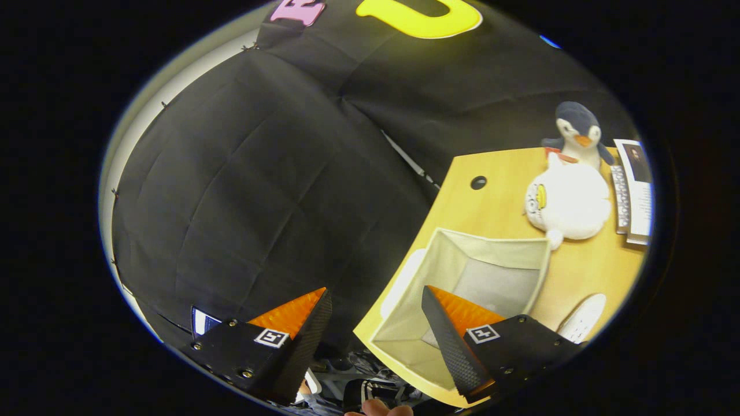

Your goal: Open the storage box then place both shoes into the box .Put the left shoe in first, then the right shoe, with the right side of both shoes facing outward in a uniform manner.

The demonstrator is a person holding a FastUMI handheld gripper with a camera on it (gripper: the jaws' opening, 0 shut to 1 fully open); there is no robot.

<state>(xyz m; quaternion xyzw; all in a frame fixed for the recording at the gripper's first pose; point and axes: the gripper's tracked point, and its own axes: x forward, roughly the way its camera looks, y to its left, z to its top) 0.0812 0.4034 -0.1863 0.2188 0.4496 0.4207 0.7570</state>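
Tongs (376, 300) spread wide and holding nothing, tilted above the near left corner of the table (497, 167), with the storage box (462, 289) already open and apparently empty just ahead of the right finger. Judged as the fetching step: next, reaching for the left shoe, perhaps the white shape (584, 318) right of the box, though hard to tell. Two plush toys, a penguin (578, 136) and a white one (569, 202), farther off, clear of the box.

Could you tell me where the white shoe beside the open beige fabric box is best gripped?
Probably across its narrow sides, from above: the white shoe lies flat on the wooden table by the beige fabric box. The open claw holds nothing.
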